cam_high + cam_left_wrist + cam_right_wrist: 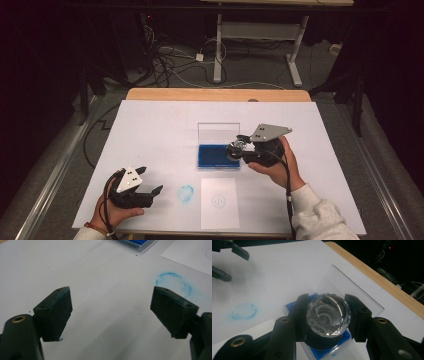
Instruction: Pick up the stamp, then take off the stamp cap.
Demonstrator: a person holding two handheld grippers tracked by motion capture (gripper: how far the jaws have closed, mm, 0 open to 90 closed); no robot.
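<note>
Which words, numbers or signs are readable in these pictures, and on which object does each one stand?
No words or numbers are readable.
White paper sheet: a faint round printed mark, too small to read.
Clear stamp in the right hand-held gripper: curved relief lines, no legible letters.
Table cover: a blue ring smudge, no text.

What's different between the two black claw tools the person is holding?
The left gripper has its jaws spread wide with nothing between them; the right gripper is shut on a clear faceted round stamp. The left one sits low near the table's front edge by a blue ink smudge; the right one is over the open blue ink pad. Both are black with a grey three-cornered plate.
</note>
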